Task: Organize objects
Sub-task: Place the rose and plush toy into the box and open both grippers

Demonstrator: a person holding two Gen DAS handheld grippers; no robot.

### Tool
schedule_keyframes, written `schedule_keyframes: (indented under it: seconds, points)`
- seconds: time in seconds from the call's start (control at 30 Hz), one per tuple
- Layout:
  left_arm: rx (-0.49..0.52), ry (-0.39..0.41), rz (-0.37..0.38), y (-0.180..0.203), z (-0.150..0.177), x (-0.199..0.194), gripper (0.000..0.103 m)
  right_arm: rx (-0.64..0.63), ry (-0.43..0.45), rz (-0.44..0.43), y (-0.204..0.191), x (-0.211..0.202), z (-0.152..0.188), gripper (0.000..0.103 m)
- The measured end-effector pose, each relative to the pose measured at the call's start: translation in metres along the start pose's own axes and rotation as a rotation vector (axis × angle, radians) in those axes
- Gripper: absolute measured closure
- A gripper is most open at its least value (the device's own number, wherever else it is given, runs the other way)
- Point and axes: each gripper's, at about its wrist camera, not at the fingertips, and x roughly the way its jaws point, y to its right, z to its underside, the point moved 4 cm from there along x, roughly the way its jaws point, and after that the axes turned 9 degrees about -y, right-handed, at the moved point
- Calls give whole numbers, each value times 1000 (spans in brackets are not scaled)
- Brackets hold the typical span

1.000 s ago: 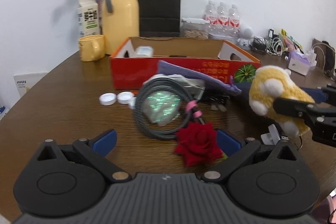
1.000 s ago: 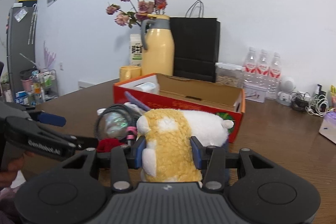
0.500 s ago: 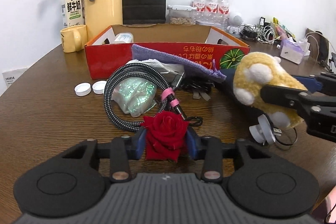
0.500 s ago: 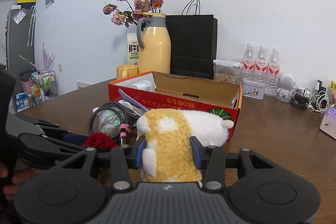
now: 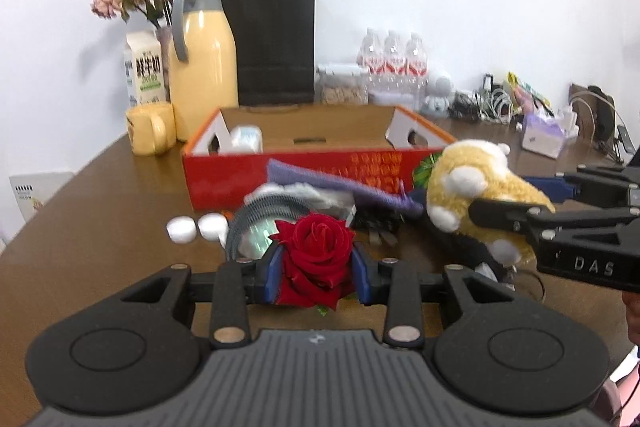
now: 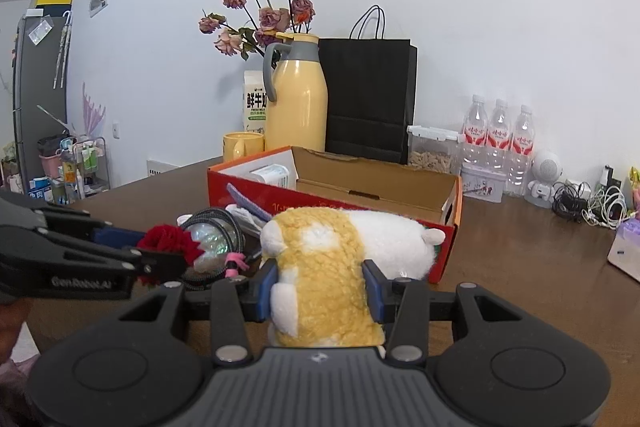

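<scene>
A red rose (image 5: 316, 259) sits between the blue pads of my left gripper (image 5: 318, 277), lifted just above the brown table. The jaws are still closing, and the pads press the petals. In the right wrist view the same rose (image 6: 168, 239) shows at the left, at the tip of the left gripper. My right gripper (image 6: 320, 293) is shut on a yellow and white plush toy (image 6: 320, 267), held in the air in front of the red cardboard box (image 6: 360, 183). The plush toy (image 5: 468, 183) hangs to the right of the rose. The open box (image 5: 224, 171) holds a small white container.
On the table before the box lie a coiled braided cable (image 5: 256, 211), two white caps (image 5: 182, 229) and a purple cloth (image 5: 320, 183). Behind stand a yellow mug (image 5: 150, 129), a yellow jug (image 5: 200, 67), a black paper bag (image 5: 276, 43) and water bottles (image 5: 390, 59). Tangled cables (image 5: 492, 105) lie far right.
The left gripper's jaws came together on the red rose, which lay on the table a second ago, and lifted it a little. The right gripper with the plush toy has stayed put.
</scene>
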Motion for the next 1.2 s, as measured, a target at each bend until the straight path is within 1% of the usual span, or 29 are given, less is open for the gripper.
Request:
schedule_keyframes:
  seconds: [0.13, 0.27, 0.33, 0.43, 0.6, 0.77, 0.87, 0.97, 1.07, 1.17, 1.2]
  points:
    - [15, 66, -12, -4, -26, -5, 67, -23, 32, 8, 0, 3, -17, 60]
    - [16, 141, -18, -7, -65, -1, 67, -47, 76, 23, 1, 11, -44, 60]
    - [12, 163, -12, -8, -84, 6, 67, -54, 95, 31, 3, 20, -60, 60]
    - [-6, 171, -8, -10, -112, 27, 67, -46, 108, 41, 9, 38, -84, 60]
    - [-35, 150, -6, -14, -147, 70, 67, -41, 82, 63, 22, 84, -118, 60]
    - [-74, 89, -20, -22, -164, 121, 67, -7, 3, 87, 41, 140, -136, 60]
    - [-98, 49, -28, -28, -170, 151, 68, 39, -51, 102, 54, 171, -139, 60]
    - [-119, 23, -18, -34, -170, 173, 68, 83, -85, 112, 67, 193, -129, 60]
    - [-107, -27, -1, -35, -169, 191, 68, 98, -128, 115, 74, 210, -120, 60]
    - [-72, -40, 0, -32, -166, 196, 68, 99, -153, 118, 76, 221, -114, 60]
    - [-62, -40, -1, -30, -166, 196, 66, 97, -160, 117, 76, 222, -112, 60]
